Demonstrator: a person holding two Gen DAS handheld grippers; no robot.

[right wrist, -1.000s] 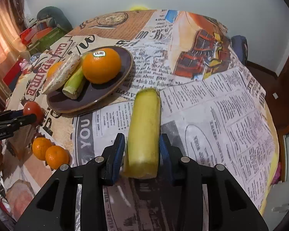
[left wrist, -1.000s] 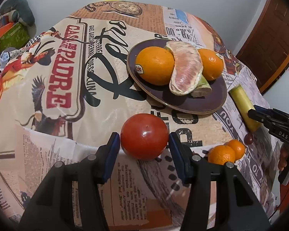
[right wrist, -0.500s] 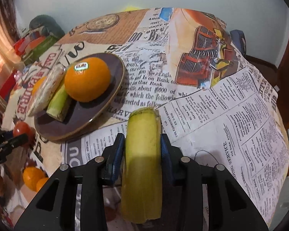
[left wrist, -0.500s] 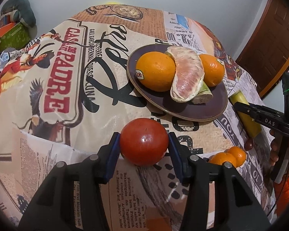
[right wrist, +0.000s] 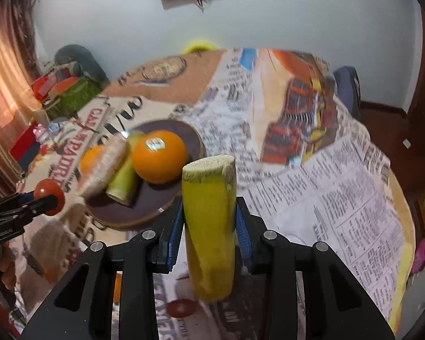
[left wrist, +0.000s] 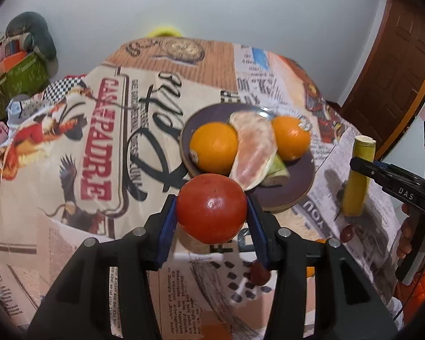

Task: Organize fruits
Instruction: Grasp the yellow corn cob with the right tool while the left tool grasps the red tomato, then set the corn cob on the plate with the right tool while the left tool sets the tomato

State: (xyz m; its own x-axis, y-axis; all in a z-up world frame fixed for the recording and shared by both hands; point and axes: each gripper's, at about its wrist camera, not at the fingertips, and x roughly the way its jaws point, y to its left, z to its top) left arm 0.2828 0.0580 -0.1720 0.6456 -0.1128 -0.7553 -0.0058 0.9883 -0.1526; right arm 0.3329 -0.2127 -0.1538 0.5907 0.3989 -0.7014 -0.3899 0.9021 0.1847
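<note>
My left gripper [left wrist: 211, 208] is shut on a round red fruit [left wrist: 211, 212] and holds it off the cloth, just in front of the dark plate [left wrist: 300, 175]. On the plate lie two oranges [left wrist: 214, 147] [left wrist: 290, 137], a peeled pomelo segment [left wrist: 253, 150] and a green stalk piece [left wrist: 277, 170]. My right gripper [right wrist: 209, 218] is shut on a yellow stalk piece [right wrist: 209, 235], which stands nearly upright above the table, right of the plate [right wrist: 110, 209]. The left wrist view shows that stalk [left wrist: 357, 181] at the far right. The red fruit [right wrist: 49, 192] shows at the left of the right wrist view.
A small dark red fruit [right wrist: 181, 307] lies on the printed tablecloth [right wrist: 340, 198] under the yellow stalk. Another small red piece [left wrist: 259, 273] lies near my left gripper. Boxes and clutter [left wrist: 17, 73] stand beyond the table's left edge. A wooden door [left wrist: 396, 70] is at the right.
Both grippers have risen with their loads. The red fruit has left the cloth and now overlaps the plate's near rim. The yellow stalk came up from lying flat to nearly upright.
</note>
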